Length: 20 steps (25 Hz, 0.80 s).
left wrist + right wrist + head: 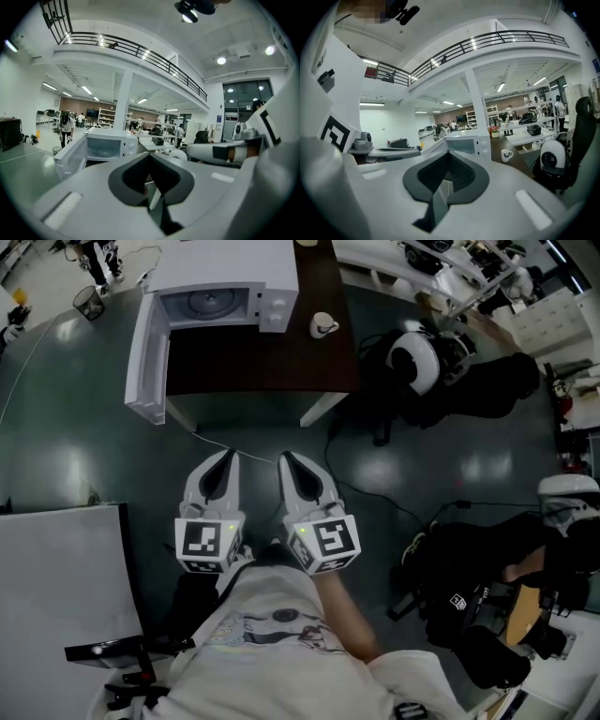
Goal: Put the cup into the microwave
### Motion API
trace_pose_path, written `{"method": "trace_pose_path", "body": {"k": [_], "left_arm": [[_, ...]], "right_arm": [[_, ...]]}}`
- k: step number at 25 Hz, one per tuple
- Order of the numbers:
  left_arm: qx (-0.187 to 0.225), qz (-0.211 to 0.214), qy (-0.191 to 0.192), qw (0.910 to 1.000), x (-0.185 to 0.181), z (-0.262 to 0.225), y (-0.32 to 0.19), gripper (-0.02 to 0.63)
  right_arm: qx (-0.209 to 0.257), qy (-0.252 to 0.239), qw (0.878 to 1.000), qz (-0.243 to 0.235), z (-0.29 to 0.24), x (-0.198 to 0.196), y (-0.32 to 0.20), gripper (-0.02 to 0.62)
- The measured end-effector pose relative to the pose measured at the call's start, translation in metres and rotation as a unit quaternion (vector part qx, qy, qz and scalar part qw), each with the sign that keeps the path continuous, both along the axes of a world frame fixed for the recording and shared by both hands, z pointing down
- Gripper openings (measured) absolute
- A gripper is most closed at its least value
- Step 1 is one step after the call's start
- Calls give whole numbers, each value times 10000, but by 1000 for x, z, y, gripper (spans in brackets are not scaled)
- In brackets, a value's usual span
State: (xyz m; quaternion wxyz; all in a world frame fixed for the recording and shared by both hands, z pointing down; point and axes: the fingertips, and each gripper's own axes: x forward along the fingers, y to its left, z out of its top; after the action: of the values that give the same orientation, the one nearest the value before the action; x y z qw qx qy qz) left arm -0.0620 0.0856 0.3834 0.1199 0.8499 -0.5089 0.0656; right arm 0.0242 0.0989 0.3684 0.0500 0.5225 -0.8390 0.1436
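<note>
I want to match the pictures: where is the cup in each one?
Head view: cup on the dark table, right of the microwave.
Left gripper view: I can't spot it.
Right gripper view: right of centre, beside the microwave.
Shared landmark: the open white microwave.

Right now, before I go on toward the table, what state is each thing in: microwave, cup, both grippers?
Microwave: on the dark table, cavity empty.
Microwave door: swung wide open.
Cup: upright on the table, right of the microwave, nothing touching it.
Left gripper: shut, empty, short of the table.
Right gripper: shut, empty, beside the left one.
</note>
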Motion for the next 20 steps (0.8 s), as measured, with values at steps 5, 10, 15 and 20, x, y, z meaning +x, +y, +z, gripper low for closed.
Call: {"method": "trace_pose_path", "body": {"k": [5, 10, 15, 20], "left_arm": [[-61, 138, 72, 9999, -14, 1, -28, -2], [-92, 277, 154, 9995, -16, 10, -52, -2], [-268, 328, 115, 9990, -4, 25, -79, -2], [-365, 191, -111, 9991, 1, 35, -118, -2]], "right_arm": [[-109, 80, 9999, -17, 5, -24, -22, 2], [-174, 164, 9997, 22, 14, -32, -38, 2], [-276, 171, 9995, 58, 24, -21, -63, 2], [-371, -39, 9991, -197, 37, -15, -109, 2]]}}
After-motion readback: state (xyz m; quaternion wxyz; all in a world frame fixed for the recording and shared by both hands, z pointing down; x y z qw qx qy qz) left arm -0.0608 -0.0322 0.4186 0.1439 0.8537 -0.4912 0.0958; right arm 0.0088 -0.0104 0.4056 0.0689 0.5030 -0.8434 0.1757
